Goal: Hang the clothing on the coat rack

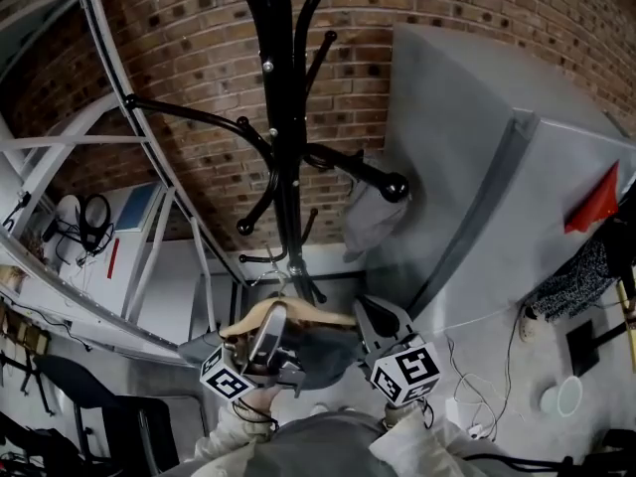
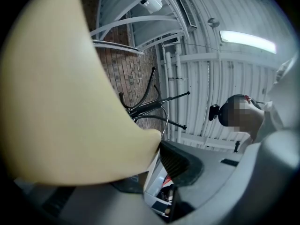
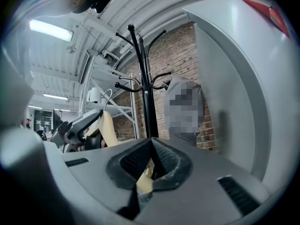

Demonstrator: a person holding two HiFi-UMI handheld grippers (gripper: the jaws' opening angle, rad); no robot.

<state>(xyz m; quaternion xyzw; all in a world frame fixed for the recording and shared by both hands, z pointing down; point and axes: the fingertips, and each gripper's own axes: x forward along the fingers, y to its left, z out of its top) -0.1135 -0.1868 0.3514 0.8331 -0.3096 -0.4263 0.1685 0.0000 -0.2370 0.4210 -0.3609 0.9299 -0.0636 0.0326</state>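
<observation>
Brick wall (image 1: pixel 447 8) at back, w/ white metal frame (image 1: pixel 149 167) at view's left and a big grey cabinet (image 1: pixel 497 167) at view's right. Black coat rack (image 1: pixel 283 117) stands in front of the wall, mid head view, curved arms w/ ball tips spreading out. Grey garment (image 1: pixel 370 212) hangs off one arm on the cabinet side.

Lower down, close to the person's body, the wooden hanger (image 1: pixel 298 314) is held roughly level btwn both grippers, well below the rack's upper arms. Its wire hook (image 1: pixel 281 266) sticks up just beside the pole, not yet on any arm. Dark clothing (image 1: pixel 323 351) is draped on the hanger, bunched under it.

On the hanger's one shoulder the left gripper (image 1: pixel 270 326) clamps w/ jaws wide; thick wood fills the gap & presses against the pad in the left gripper view. At the other end the right gripper (image 1: pixel 370 318) has jaws narrow, nearly together, w/ a thin strip of wood plus a bit of cloth pinched btwn the pads (image 3: pixel 129 163).
</observation>
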